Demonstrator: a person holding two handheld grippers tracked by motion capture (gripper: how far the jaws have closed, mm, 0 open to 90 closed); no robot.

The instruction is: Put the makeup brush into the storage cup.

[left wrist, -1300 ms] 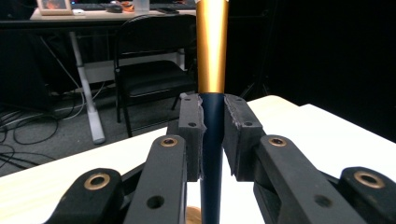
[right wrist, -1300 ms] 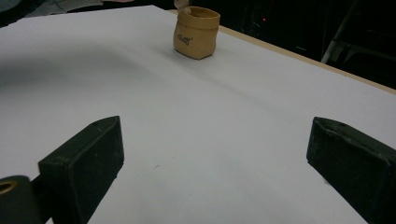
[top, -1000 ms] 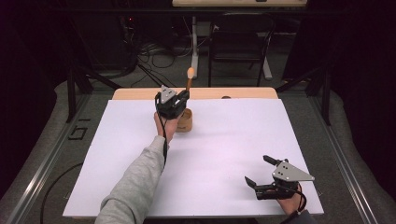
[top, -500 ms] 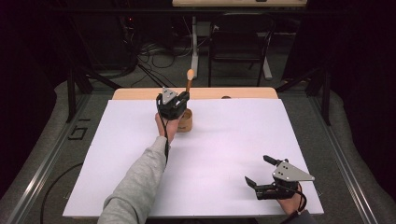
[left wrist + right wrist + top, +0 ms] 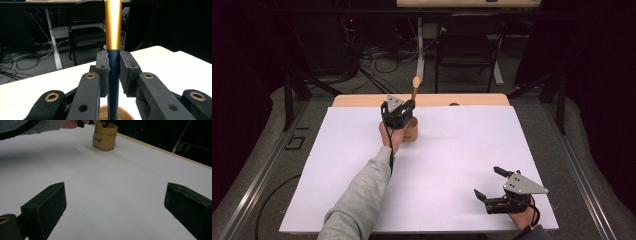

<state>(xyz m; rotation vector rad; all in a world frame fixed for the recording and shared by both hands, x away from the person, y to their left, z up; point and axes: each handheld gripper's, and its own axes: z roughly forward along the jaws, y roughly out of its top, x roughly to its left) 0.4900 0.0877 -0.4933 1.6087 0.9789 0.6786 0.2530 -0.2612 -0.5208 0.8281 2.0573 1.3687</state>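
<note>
Left claw [image 5: 113,72] of mine is clamped on a brush [image 5: 113,37]; both pads press the dark blue lower part of the handle, just below where the gold part begins; brush stands upright, its lower end down inside a small tan pouch-like pot [image 5: 410,129]; in the high view the left claw [image 5: 398,111] sits right over that pot, near the far edge of the white table [image 5: 462,150], with the brush's rounded top [image 5: 416,81] sticking up beyond it; my left hand [image 5: 391,137] and grey sleeve [image 5: 357,200] reach up from the near side; right claw [image 5: 492,187] rests at the near right corner of the table, well apart from the pot; its jaws stand wide apart with nothing between them, just bare white table under them in the right gripper view [image 5: 115,202]; from there the pot [image 5: 105,136] shows far off, dark lettering on its side, my left hand just beside it.
</note>
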